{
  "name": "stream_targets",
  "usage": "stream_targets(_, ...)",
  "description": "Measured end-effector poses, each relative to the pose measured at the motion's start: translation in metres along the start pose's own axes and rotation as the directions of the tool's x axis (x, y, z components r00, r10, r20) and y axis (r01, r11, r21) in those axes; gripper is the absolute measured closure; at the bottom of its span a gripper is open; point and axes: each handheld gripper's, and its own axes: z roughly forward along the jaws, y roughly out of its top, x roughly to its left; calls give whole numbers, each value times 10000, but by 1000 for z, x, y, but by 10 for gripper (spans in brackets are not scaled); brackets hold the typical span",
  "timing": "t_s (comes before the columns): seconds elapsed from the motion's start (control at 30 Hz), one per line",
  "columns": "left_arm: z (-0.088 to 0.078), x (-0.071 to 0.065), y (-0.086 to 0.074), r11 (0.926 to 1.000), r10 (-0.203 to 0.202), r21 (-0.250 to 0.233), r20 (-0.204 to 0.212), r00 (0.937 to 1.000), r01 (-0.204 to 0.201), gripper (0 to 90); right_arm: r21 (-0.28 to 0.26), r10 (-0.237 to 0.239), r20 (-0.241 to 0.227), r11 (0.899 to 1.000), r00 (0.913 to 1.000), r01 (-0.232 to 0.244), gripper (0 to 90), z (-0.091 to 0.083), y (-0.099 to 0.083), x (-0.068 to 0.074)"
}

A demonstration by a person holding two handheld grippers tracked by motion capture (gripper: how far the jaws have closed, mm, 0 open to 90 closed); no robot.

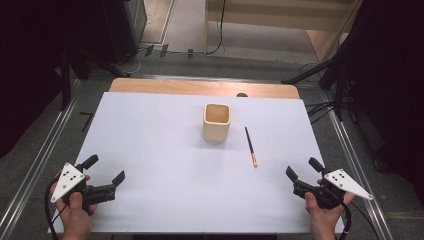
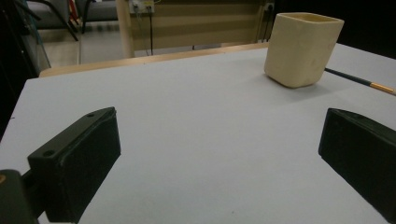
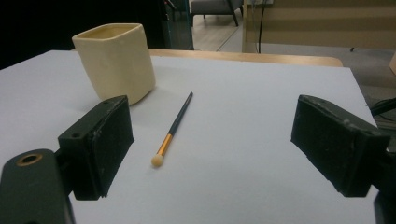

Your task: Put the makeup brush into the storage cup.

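High view: my left gripper (image 1: 106, 168) sits at the near-left corner of the white table (image 1: 150, 130), my right gripper (image 1: 303, 168) at the near-right. Both jaw pairs spread wide, nothing between them, pads touching nothing.

Cream cup (image 1: 217, 121) stands upright around mid-table, toward the far side, mouth open to the top. Brush (image 1: 251, 146) lies flat just right of the cup, not touching it: dark handle pointing to the far edge, orange band and pale tip toward me.

Right gripper view: brush (image 3: 173, 129) lies ahead between my jaws, nearer the left-hand one, pale tip closest to me, well short of the pads. Cup (image 3: 116, 60) behind that same jaw.

Left gripper view: cup (image 2: 301, 49) far ahead at upper right, brush (image 2: 359, 81) poking out from behind it. Bare tabletop between my jaws.
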Motion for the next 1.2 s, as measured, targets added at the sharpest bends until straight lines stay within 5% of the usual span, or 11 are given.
stream_targets(0.43,1,-4,1,9999,80,66,29,10000,-81,0,31,-64,63,10000,10000,64,142,3,10,8)
stream_targets(0.8,1,-4,-1,10000,51,73,72,10000,-52,0,270,-689,-146,9972,9975,693,146,24,25,28)
stream_targets(1.2,0,-5,-1,9999,23,99,75,10000,-24,0,275,-581,-178,9979,9982,586,159,47,44,31)
